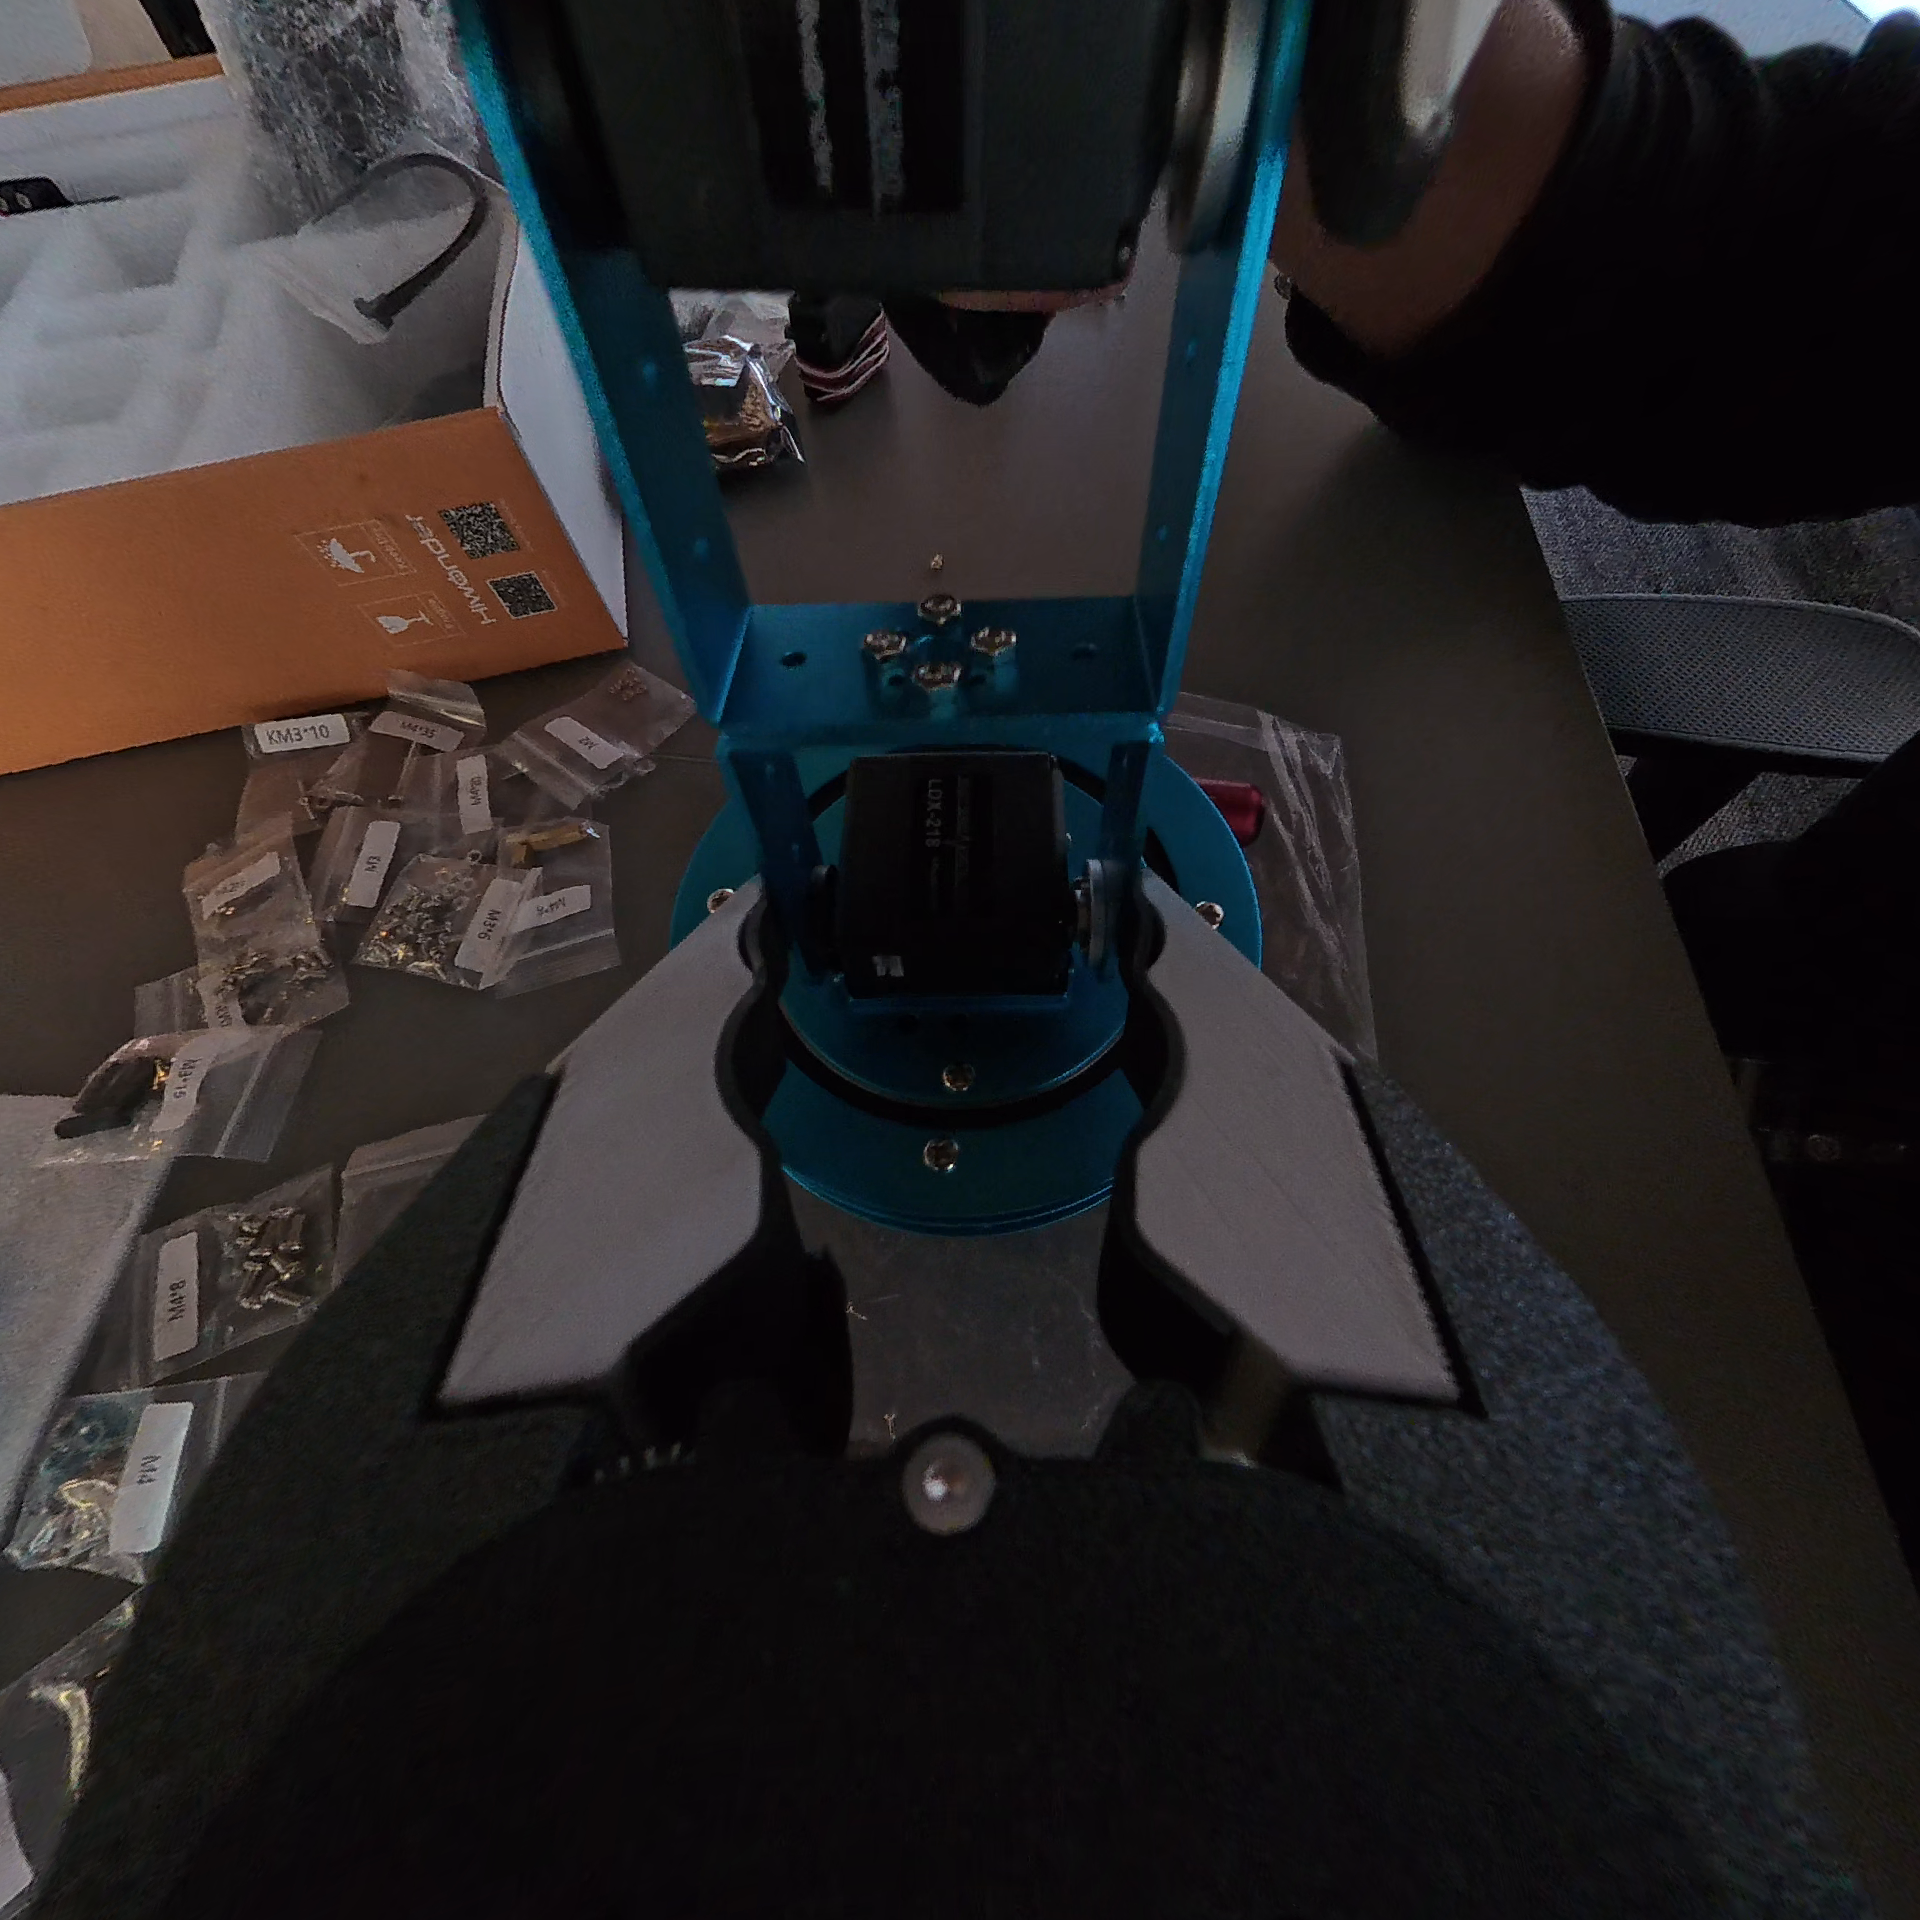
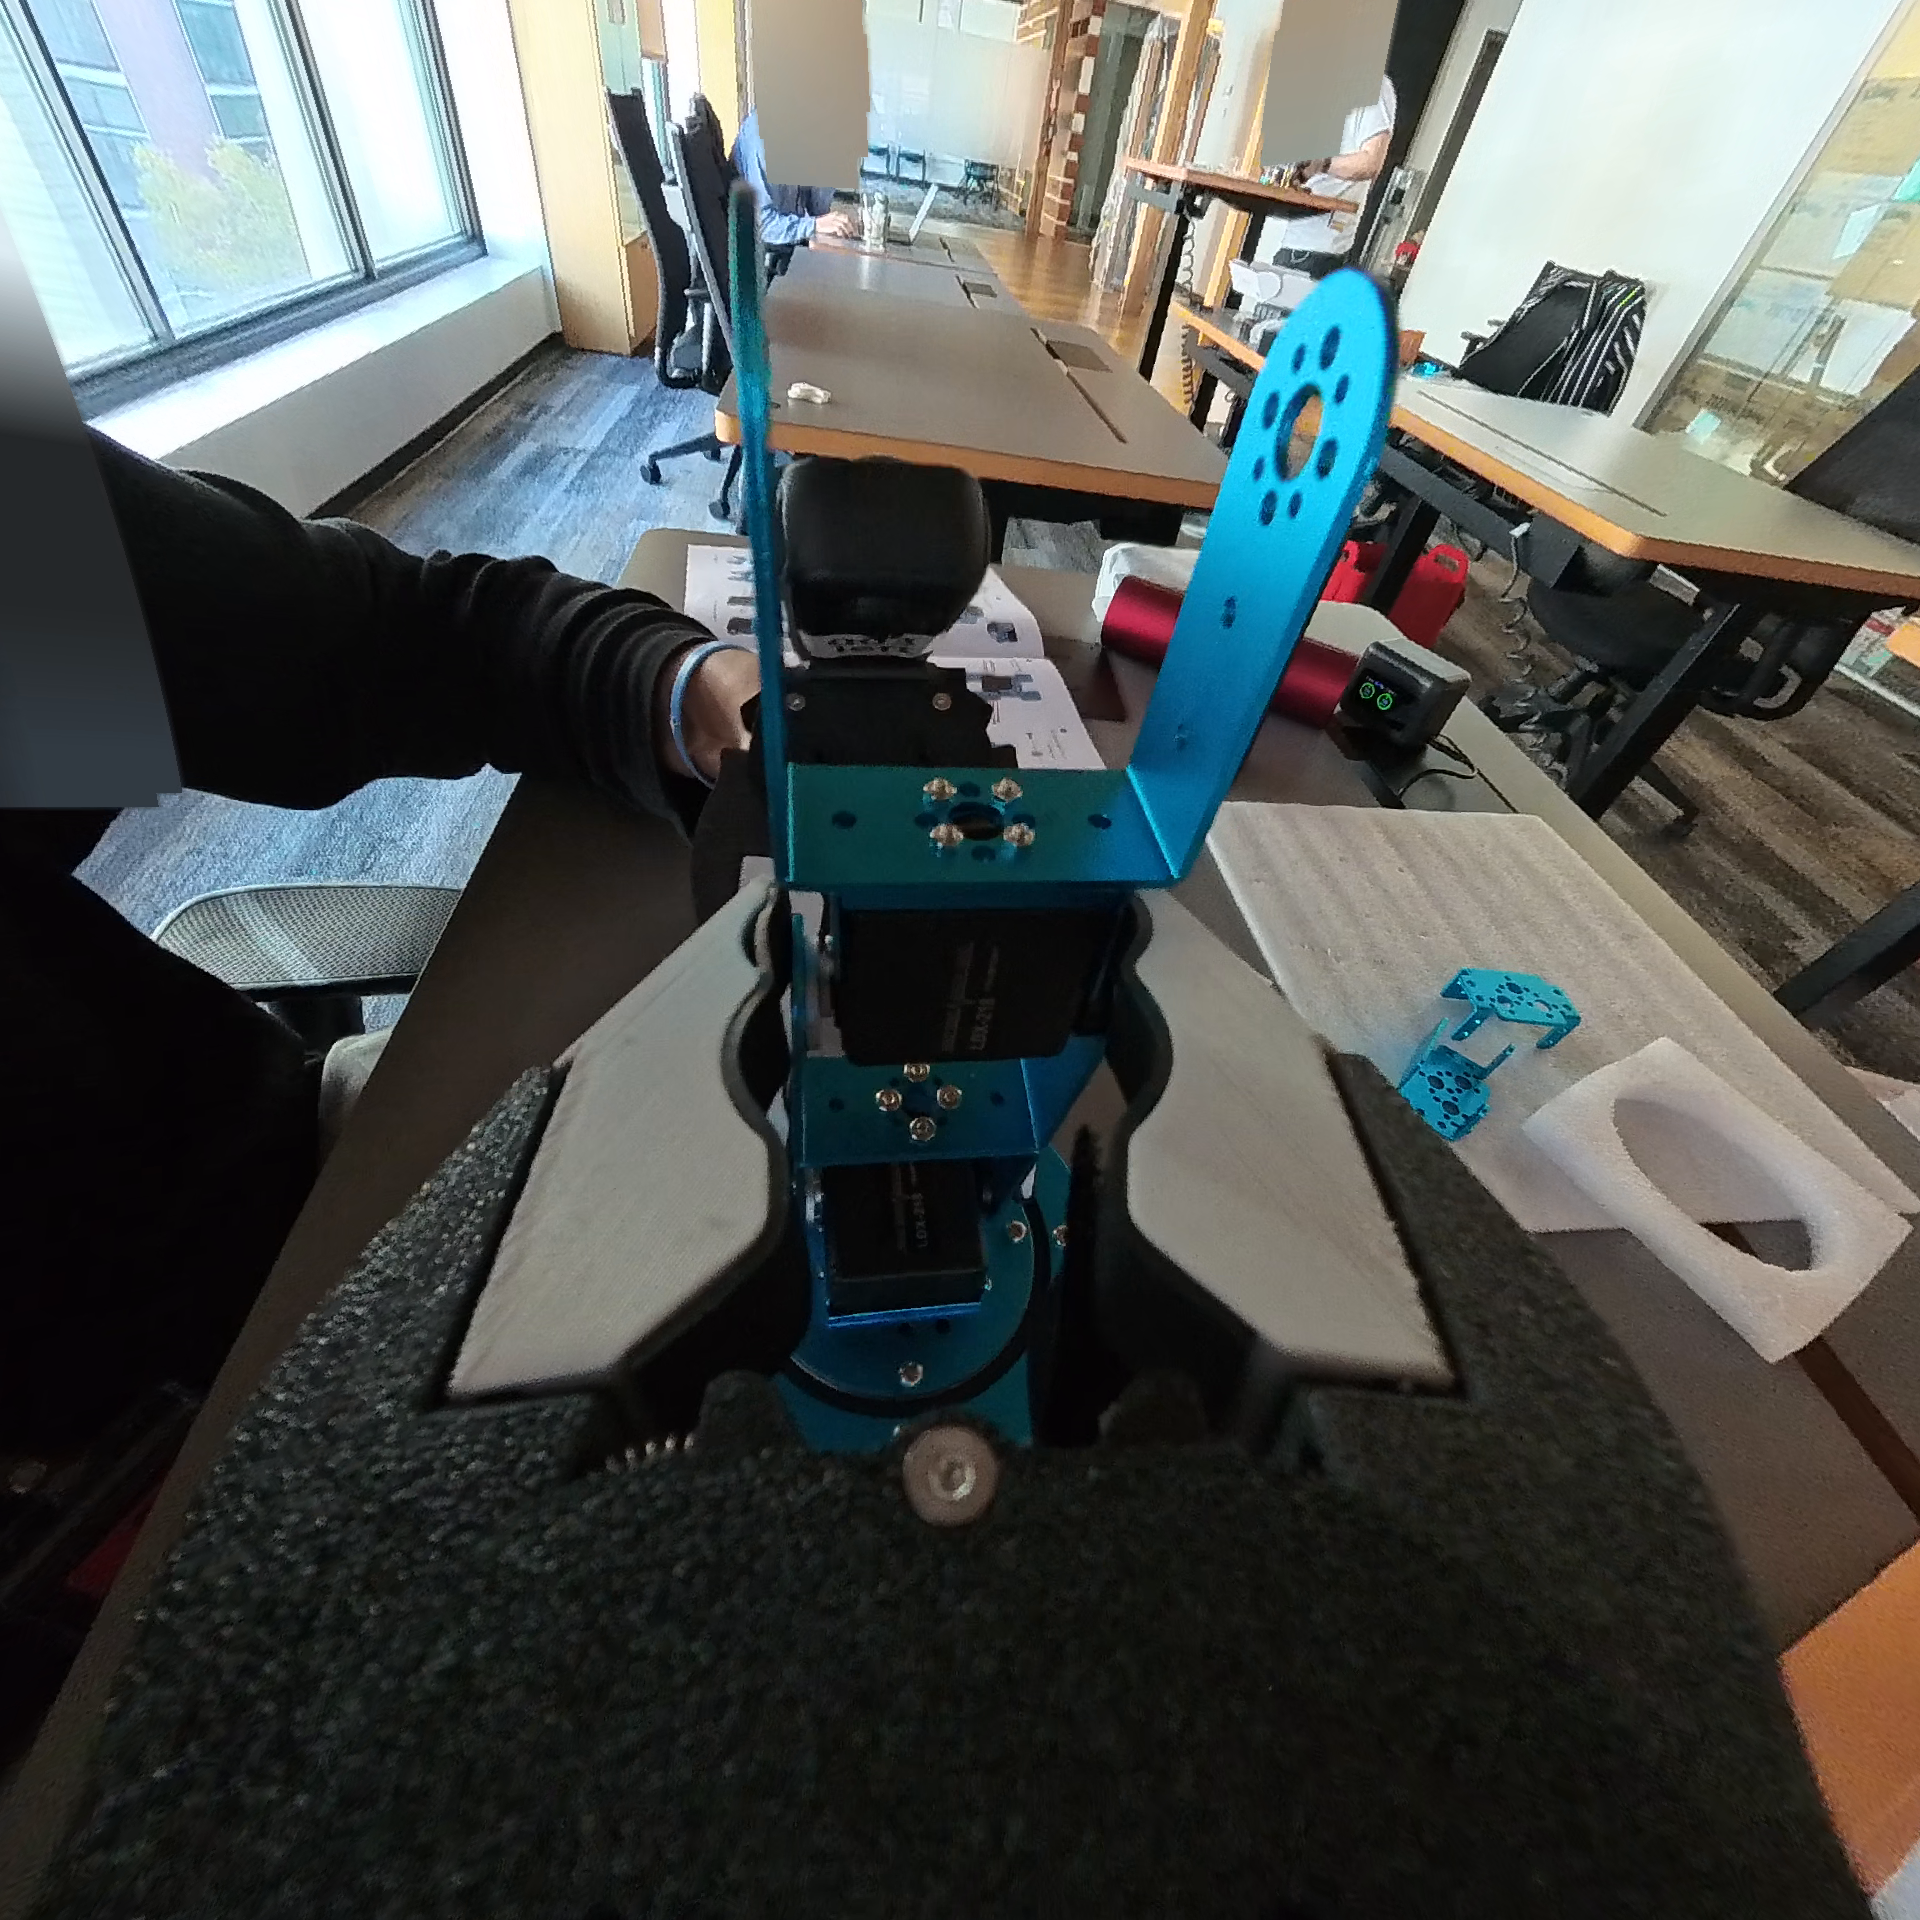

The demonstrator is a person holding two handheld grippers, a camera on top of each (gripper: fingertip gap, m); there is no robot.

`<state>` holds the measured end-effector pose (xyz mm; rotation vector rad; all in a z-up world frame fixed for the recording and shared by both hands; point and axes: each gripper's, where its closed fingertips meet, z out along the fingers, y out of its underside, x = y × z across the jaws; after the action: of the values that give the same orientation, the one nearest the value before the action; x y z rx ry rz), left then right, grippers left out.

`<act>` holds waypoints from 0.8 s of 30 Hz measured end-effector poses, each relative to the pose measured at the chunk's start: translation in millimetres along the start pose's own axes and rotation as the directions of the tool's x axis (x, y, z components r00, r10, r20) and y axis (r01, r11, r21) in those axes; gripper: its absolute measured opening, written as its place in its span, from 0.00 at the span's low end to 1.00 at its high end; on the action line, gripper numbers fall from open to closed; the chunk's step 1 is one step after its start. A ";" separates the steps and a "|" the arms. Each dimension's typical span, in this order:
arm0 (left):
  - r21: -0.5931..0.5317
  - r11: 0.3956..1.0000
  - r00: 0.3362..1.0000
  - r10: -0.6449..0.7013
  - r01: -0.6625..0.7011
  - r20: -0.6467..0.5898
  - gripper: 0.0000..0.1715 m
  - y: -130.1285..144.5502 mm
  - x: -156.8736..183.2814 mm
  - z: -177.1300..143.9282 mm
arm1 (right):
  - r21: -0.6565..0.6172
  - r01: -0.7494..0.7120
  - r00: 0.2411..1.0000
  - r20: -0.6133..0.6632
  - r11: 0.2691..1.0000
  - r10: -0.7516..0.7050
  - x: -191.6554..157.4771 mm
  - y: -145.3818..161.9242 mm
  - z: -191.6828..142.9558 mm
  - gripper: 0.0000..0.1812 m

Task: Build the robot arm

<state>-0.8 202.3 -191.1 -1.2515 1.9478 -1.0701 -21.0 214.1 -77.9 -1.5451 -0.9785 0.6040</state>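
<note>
A blue metal robot arm (image 1: 940, 665) with black servos stands upright on its round blue base (image 1: 966, 1174) on a dark table. My left gripper (image 1: 951, 925) is shut on the lowest bracket, either side of the bottom servo (image 1: 951, 883). My right gripper (image 2: 956, 956) is shut higher up, either side of the second servo (image 2: 966, 987). Above it rises an empty blue U-bracket (image 2: 1299, 499). In the right wrist view the left gripper's black body (image 2: 883, 561) shows behind the arm, held by a hand with a blue wristband (image 2: 686, 717).
Left of the arm lie several small bags of screws (image 1: 416, 883) and an orange box with white foam (image 1: 260, 582). On the right side are a white foam sheet (image 2: 1455, 914), small blue brackets (image 2: 1486, 1039), a foam block (image 2: 1714, 1226), a red cylinder (image 2: 1226, 644) and printed sheets (image 2: 1008, 675). Across from one pair of fingers to the other is roughly 11 cm.
</note>
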 end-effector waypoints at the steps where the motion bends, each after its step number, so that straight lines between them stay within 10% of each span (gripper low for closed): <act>1: 0.002 1.000 1.000 -0.003 0.003 -0.003 0.38 -0.1 0.1 0.0 | 0.005 -0.003 1.000 -0.002 1.000 0.003 0.2 0.5 -1.4 0.33; 24: 0.033 0.999 0.999 -0.034 0.034 -0.002 0.38 -5.4 1.0 1.7 | 0.121 -0.126 0.992 -0.002 0.985 0.127 7.3 59.7 -64.6 0.34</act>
<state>2.6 199.6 -187.3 -1.2707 1.9085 -1.1156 50.7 185.6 -120.7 -1.5083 -0.8257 0.7316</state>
